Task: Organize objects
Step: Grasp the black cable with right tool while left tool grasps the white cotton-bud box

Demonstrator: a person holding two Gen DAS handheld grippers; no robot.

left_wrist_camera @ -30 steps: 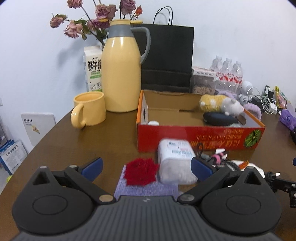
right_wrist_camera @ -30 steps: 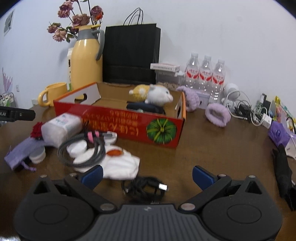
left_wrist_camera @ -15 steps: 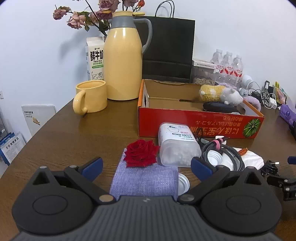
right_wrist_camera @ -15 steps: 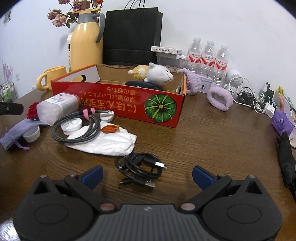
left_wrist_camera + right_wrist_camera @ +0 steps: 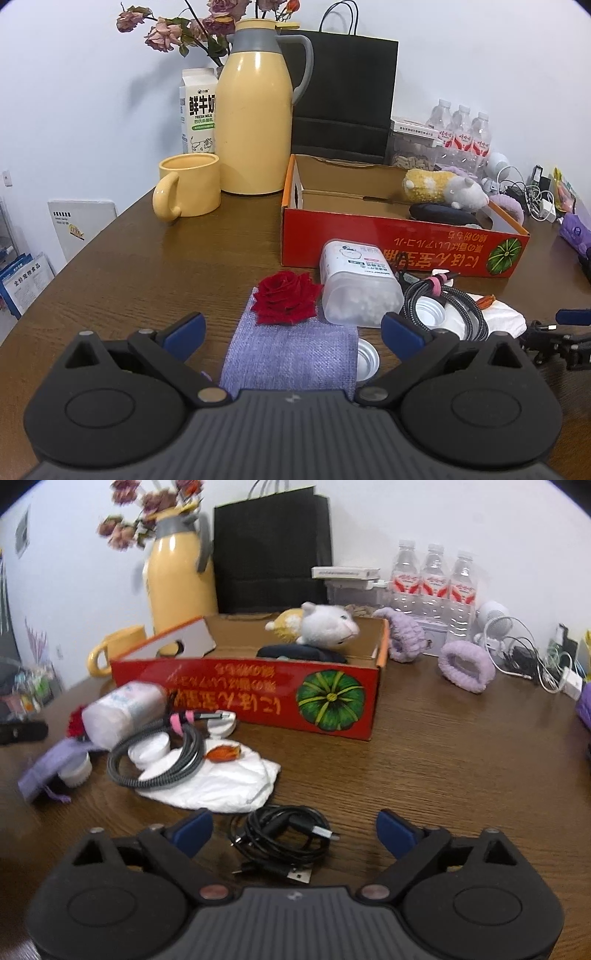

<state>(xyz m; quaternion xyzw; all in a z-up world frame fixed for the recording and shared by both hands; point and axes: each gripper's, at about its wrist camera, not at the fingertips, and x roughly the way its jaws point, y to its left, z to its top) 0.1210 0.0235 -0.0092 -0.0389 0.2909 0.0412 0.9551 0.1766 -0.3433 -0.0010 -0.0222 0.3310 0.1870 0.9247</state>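
Right gripper (image 5: 294, 829) over black cable bundle (image 5: 280, 840) on tabletop (image 5: 461, 775), fingers spread, just been closing, bundle between, untouched. Centre on coil, catch all loops, lift toward red box (image 5: 251, 698). Left gripper (image 5: 291, 328) spread, empty, above purple pouch (image 5: 291, 354).

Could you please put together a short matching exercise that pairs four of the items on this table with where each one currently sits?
Things:
1. red fabric rose
2. white and yellow plush toy
3. coiled black USB cable
4. small orange dried rosebud

Places:
A. on the crumpled white tissue
B. inside the red cardboard box
C. on the bare wooden table, between the fingers of the open right gripper
D. on the far end of the lilac woven cloth pouch

Pairs: 1-D, 2-B, 3-C, 4-A
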